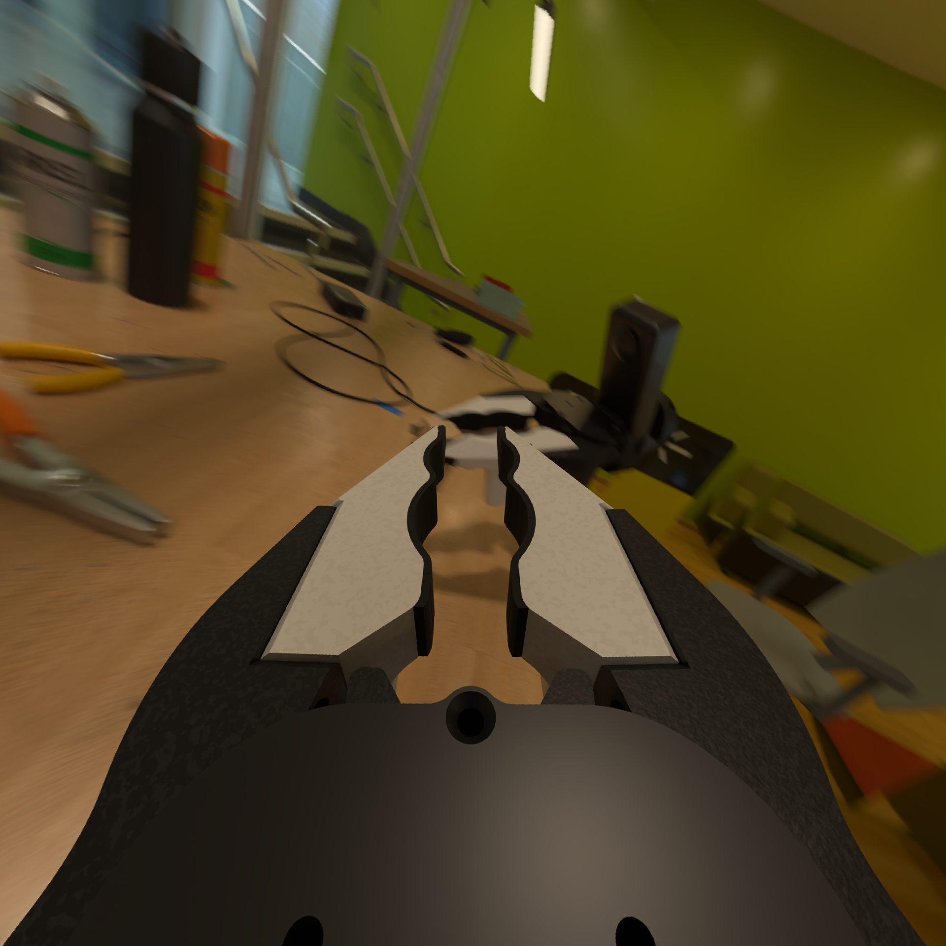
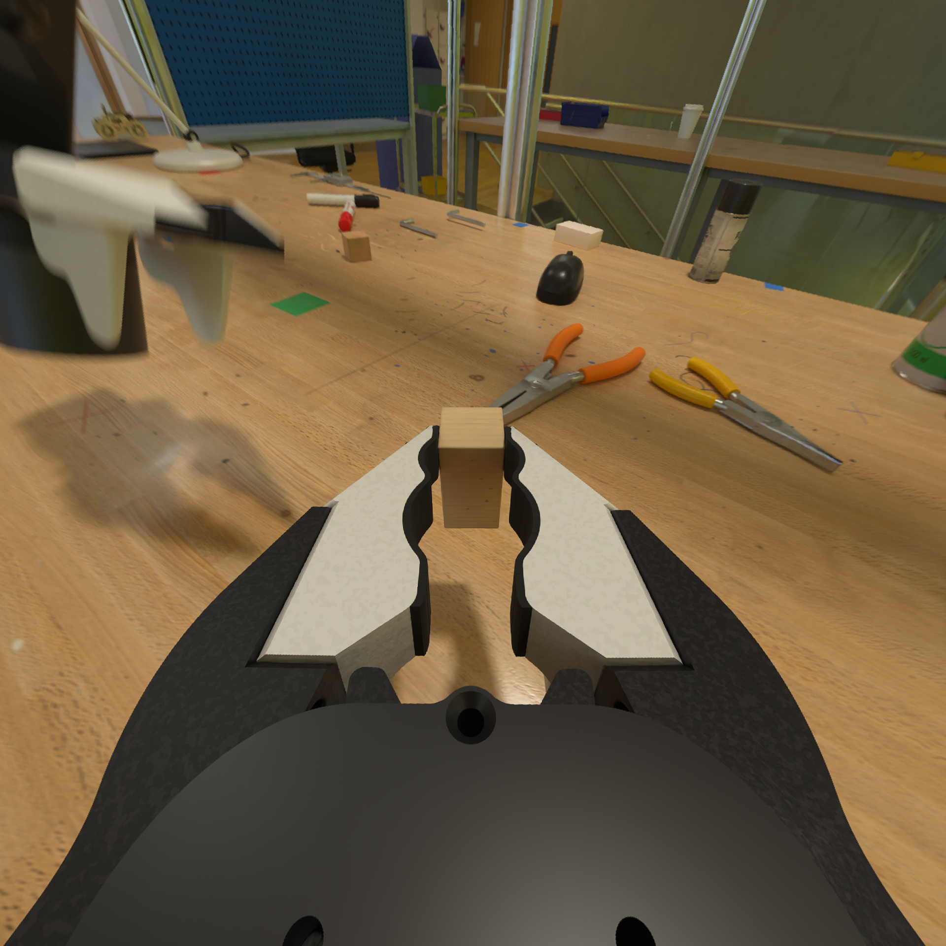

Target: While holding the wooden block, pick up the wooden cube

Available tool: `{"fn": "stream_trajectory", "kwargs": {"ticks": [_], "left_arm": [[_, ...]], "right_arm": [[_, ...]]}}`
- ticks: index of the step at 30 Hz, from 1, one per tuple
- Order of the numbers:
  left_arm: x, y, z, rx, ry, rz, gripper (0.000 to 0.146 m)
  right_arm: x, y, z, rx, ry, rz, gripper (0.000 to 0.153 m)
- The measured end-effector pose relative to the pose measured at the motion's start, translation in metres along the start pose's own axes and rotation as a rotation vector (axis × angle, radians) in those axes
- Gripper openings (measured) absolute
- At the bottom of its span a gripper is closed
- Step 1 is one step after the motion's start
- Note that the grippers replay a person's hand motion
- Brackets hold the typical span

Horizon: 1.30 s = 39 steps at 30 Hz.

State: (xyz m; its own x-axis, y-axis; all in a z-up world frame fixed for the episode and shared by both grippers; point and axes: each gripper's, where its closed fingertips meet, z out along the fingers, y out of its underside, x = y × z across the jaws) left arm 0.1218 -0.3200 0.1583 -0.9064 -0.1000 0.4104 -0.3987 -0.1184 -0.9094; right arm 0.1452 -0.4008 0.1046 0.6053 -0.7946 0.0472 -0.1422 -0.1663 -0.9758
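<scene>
R tongs [image 2: 471,435] clamped on wooden block [image 2: 471,473] above workbench [image 2: 358,460], L tongs [image 1: 471,435] parted w/ nothing between, wooden cube [image 2: 356,246] far off

Two grippers [image 2: 471,435] [image 2: 153,286], two wooden blocks [image 2: 471,473] [image 2: 356,245], two pliers [image 2: 563,373] [image 2: 737,404], two hex keys [image 2: 417,228] [image 2: 465,218].

A workshop — scuffed, pen-marked wooden tabletop [image 2: 358,409] strewn with orange-handled pliers [image 2: 558,373], yellow-handled pliers [image 2: 737,404], hex keys [image 2: 417,228] and a red marker [image 2: 346,217]. Behind it, a blue pegboard [image 2: 276,61], metal poles and a long shelf bench [image 2: 716,148] with bins — spray cans [image 2: 722,233] standing at the edge. Seen the other way, a green wall [image 1: 665,205], a coiled black cable [image 1: 338,358] and more cans [image 1: 51,184].
</scene>
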Motion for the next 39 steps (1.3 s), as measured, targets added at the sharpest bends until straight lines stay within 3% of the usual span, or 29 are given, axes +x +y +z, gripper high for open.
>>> {"fn": "stream_trajectory", "kwargs": {"ticks": [3, 7, 9, 13, 19, 23, 28, 32, 35, 39], "left_arm": [[-0.054, -0.051, -0.049, 0.066, -0.229, 0.048, 0.021], [-0.147, -0.114, -0.140, 0.003, -0.615, 0.094, 0.023], [-0.200, -0.127, -0.181, -0.156, -0.799, 0.114, 0.027], [-0.305, -0.110, -0.255, -0.667, -1.116, 0.049, 0.042], [-0.372, -0.063, -0.284, -0.968, -1.120, -0.290, 0.049], [-0.391, -0.053, -0.309, -1.132, -1.249, -0.227, 0.049], [-0.385, -0.035, -0.309, -1.185, -1.196, -0.313, 0.049], [-0.380, -0.037, -0.306, -1.125, -1.184, -0.299, 0.036], [-0.368, -0.061, -0.295, -1.022, -1.187, -0.230, 0.036], [-0.321, -0.114, -0.239, -0.712, -1.045, -0.083, 0.036]], "right_arm": [[0.009, 0.007, -0.001, -0.026, 0.021, -0.039, 0.024], [0.015, 0.009, -0.005, -0.013, 0.007, 0.009, 0.024], [0.018, 0.008, -0.006, -0.004, -0.002, 0.038, 0.024], [0.022, 0.008, -0.009, 0.004, -0.011, 0.080, 0.024], [0.032, 0.008, -0.016, 0.012, 0.024, 0.099, 0.024], [0.035, 0.009, -0.016, 0.014, 0.024, 0.117, 0.024], [0.035, 0.009, -0.016, 0.011, 0.013, 0.126, 0.024], [0.035, 0.008, -0.017, 0.020, 0.010, 0.131, 0.024], [0.034, 0.004, -0.018, 0.031, 0.004, 0.153, 0.024], [0.036, -0.015, -0.013, 0.067, -0.017, 0.204, 0.024]]}}
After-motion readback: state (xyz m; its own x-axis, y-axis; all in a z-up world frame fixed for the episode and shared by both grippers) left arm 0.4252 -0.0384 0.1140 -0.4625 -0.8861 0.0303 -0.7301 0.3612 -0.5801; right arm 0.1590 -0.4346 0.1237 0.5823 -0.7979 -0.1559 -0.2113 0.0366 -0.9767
